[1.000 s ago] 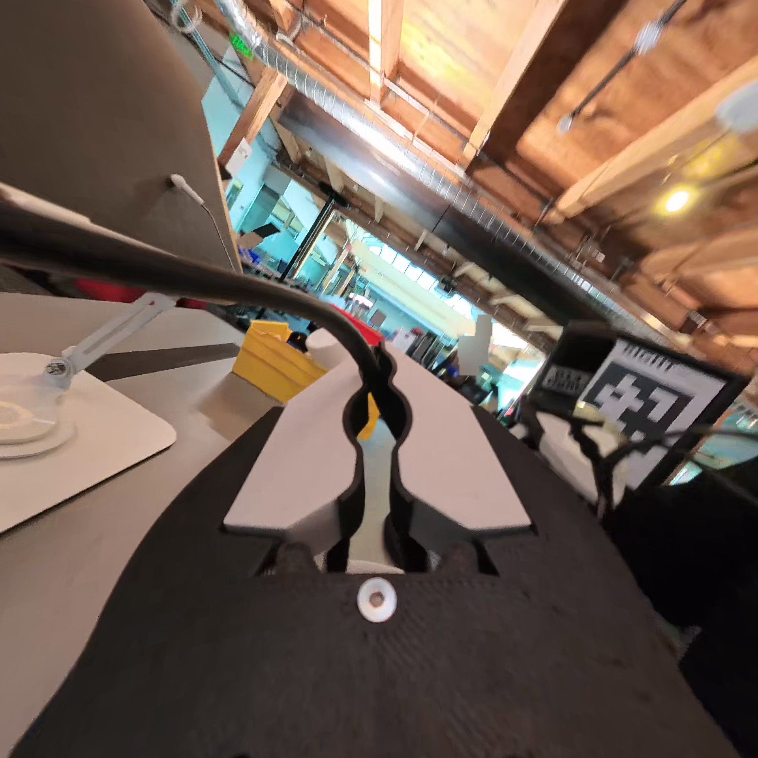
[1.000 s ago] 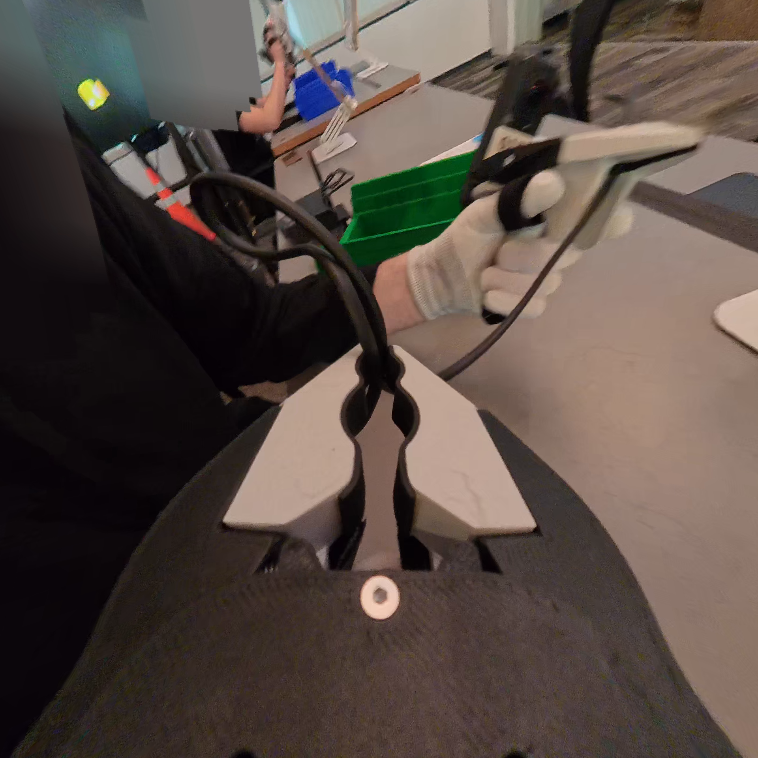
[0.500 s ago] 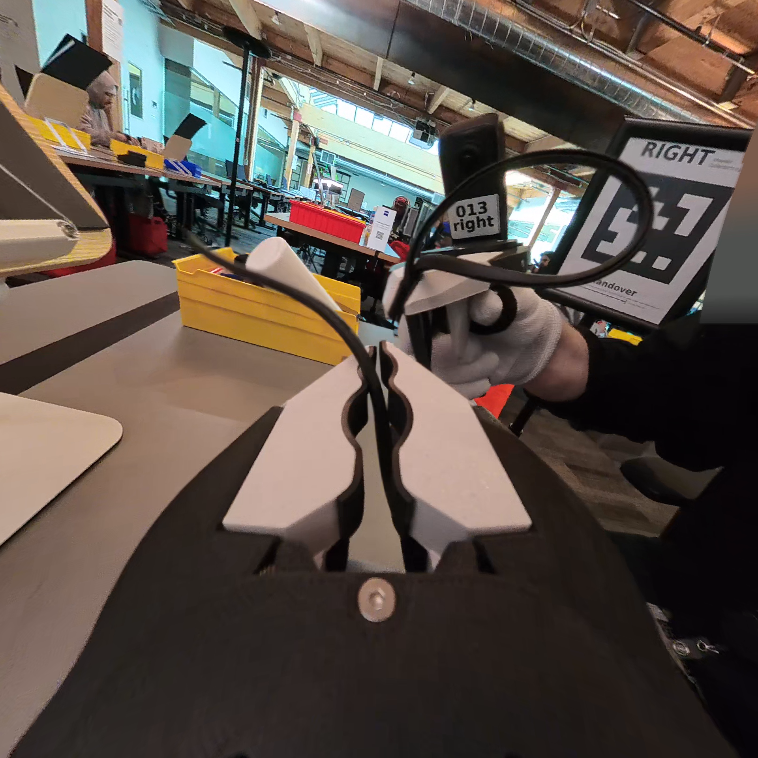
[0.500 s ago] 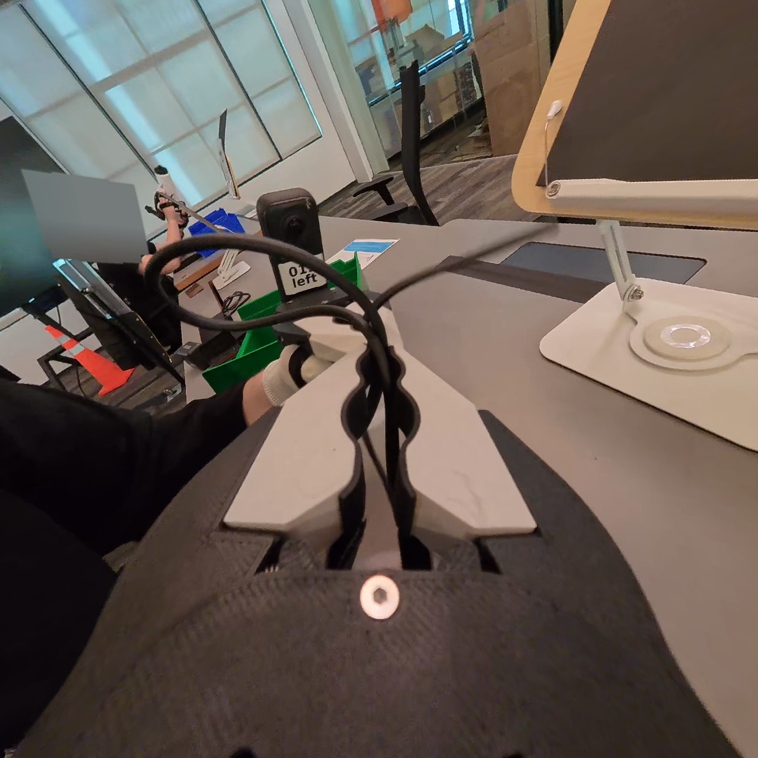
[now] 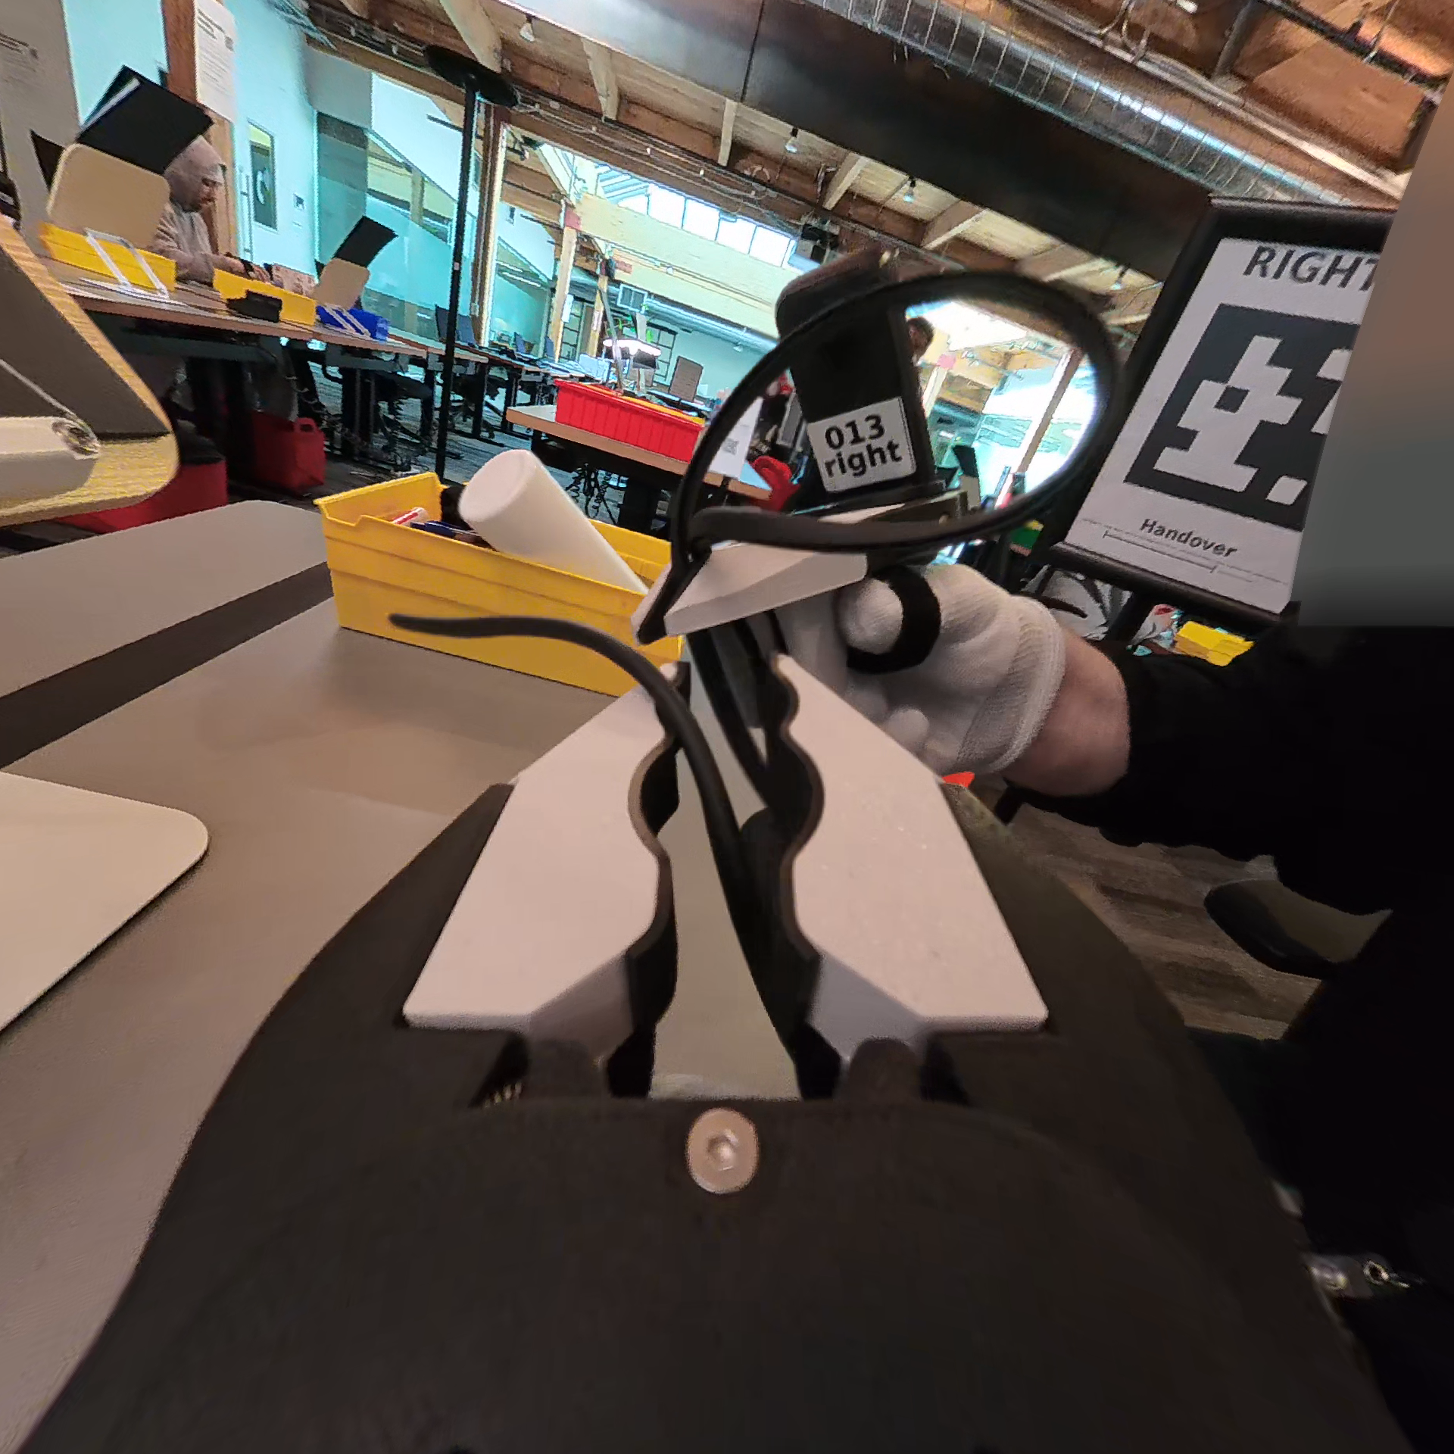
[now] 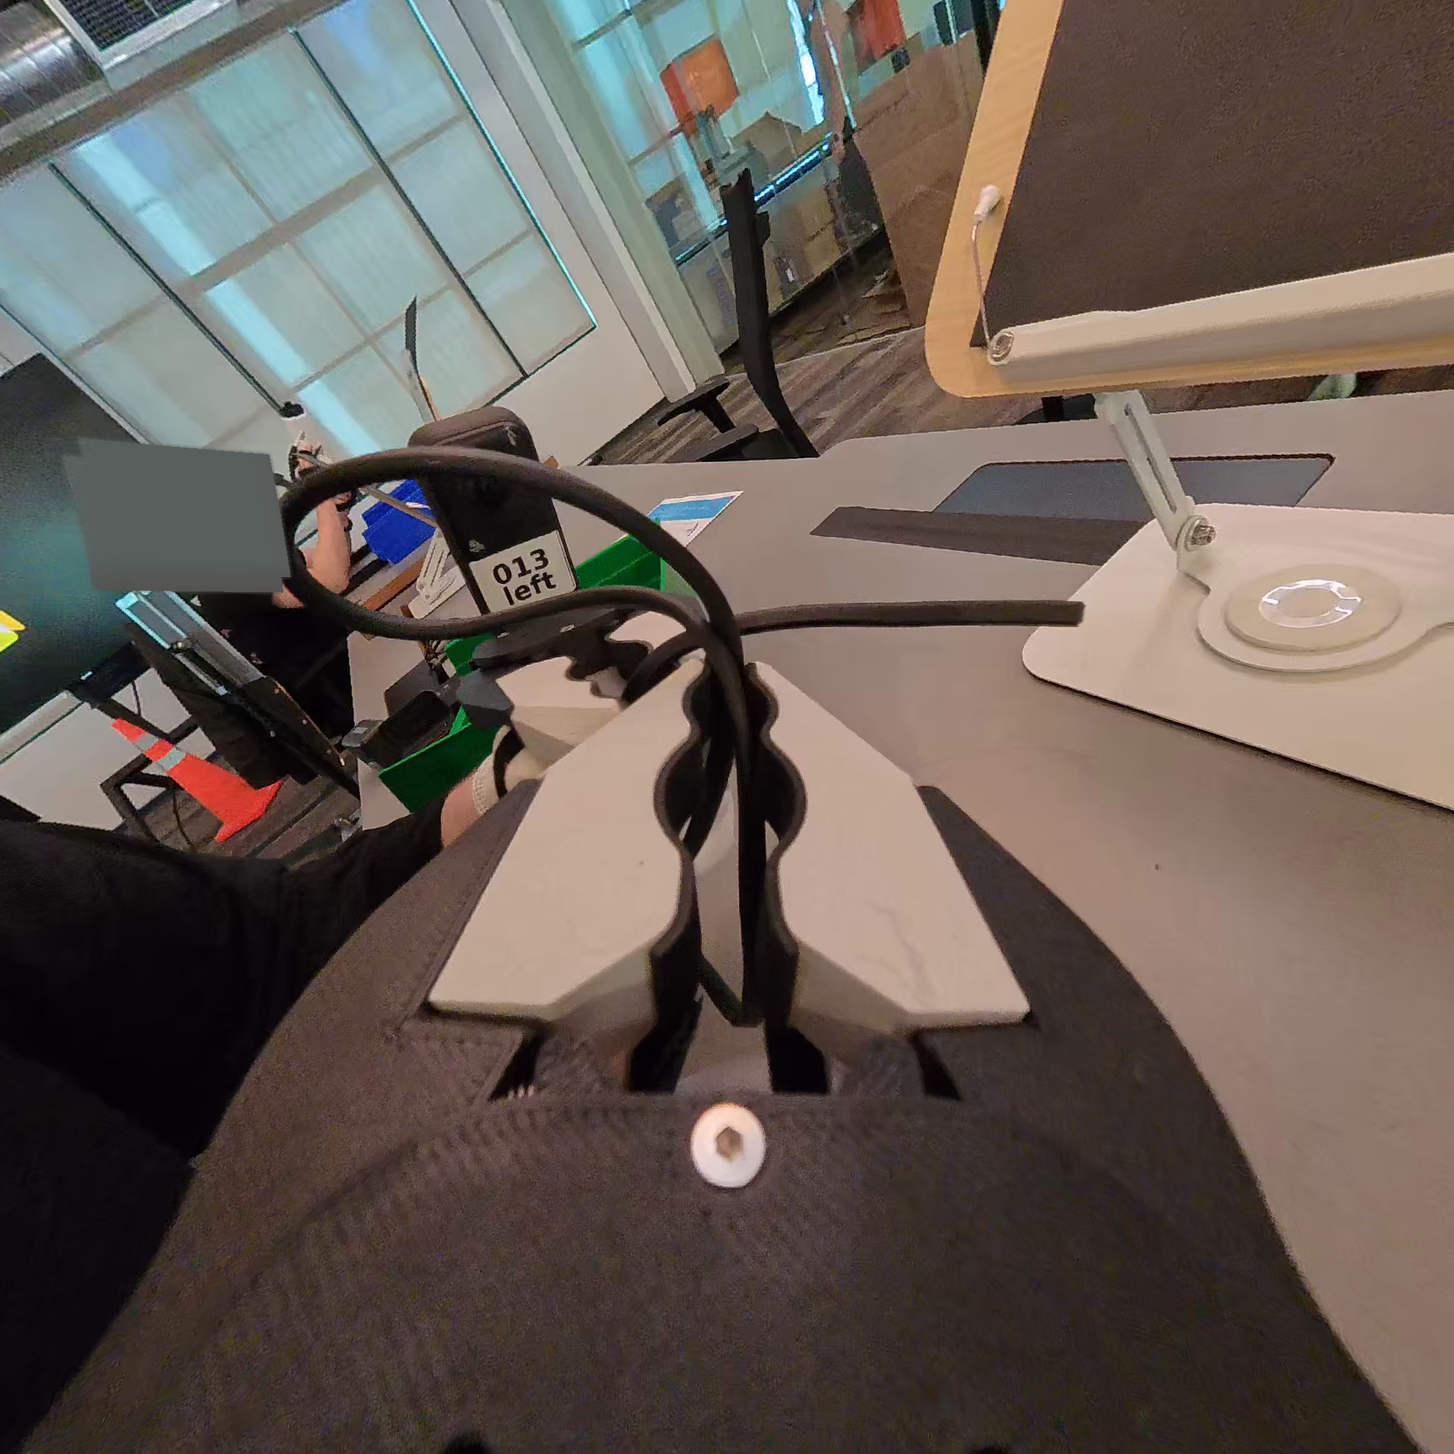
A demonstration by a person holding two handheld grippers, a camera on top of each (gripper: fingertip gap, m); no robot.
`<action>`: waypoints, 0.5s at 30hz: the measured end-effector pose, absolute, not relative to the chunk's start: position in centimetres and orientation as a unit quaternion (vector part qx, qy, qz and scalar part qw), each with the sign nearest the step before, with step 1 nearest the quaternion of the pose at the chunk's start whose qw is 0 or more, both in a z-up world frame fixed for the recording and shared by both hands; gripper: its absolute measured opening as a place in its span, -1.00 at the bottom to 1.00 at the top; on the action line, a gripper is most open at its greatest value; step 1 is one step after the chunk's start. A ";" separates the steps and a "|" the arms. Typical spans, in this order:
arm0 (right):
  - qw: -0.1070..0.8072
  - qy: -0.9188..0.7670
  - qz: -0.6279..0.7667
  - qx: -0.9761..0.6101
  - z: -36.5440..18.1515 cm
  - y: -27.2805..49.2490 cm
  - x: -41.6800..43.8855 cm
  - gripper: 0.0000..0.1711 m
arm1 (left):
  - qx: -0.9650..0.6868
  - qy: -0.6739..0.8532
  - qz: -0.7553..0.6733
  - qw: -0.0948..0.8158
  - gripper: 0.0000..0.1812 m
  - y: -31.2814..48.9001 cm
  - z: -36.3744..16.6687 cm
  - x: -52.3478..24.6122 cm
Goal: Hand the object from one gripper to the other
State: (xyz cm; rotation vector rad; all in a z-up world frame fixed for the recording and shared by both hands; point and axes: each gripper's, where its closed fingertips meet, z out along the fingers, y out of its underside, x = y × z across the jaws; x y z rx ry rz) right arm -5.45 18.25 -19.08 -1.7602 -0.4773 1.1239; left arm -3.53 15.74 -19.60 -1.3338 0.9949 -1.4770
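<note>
Two grippers meet at one black cable [image 5: 551, 627], a little above the grey table [image 5: 275, 747]. My right gripper [image 6: 728, 677] has its fingers narrow and clamped on the cable, which runs down between the pads close to the right one. From the left wrist view, its tips also look pinched on the cable where the big loop begins. My left gripper [image 5: 720, 692] has its fingers a little apart. The cable passes between them, and I see some table between it and the left pad, so I judge it is loose there.

I think the step is to let go with the left and give the cable fully to the right. To do it well, I should open the left fingers more before I pull back, and pull straight along the fingers, because the wavy pads can catch the cable. The right must not relax its grip. The loop is springy and the free end [image 6: 944, 610] sticks out sideways, so slow moving is better.
</note>
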 end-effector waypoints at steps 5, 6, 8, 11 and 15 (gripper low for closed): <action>0.491 -0.189 0.469 -0.710 -18.8 18.3 -5.8 -0.99 | -0.543 0.401 -0.604 0.424 -0.71 15.3 -20.0 -2.9; 0.493 -0.189 0.468 -0.708 -18.8 18.3 -5.9 -0.99 | -0.543 0.407 -0.601 0.422 -0.73 15.1 -20.1 -2.8; 0.493 -0.188 0.473 -0.705 -18.7 18.3 -6.1 -0.99 | -0.550 0.421 -0.584 0.424 -0.77 14.9 -20.7 -2.4; 0.494 -0.190 0.475 -0.703 -18.7 18.3 -6.3 -0.98 | -0.558 0.426 -0.569 0.428 -0.91 15.0 -21.3 -2.1; 0.496 -0.188 0.476 -0.701 -18.7 18.3 -6.2 -0.97 | -0.567 0.417 -0.568 0.426 -0.97 15.5 -21.5 -2.3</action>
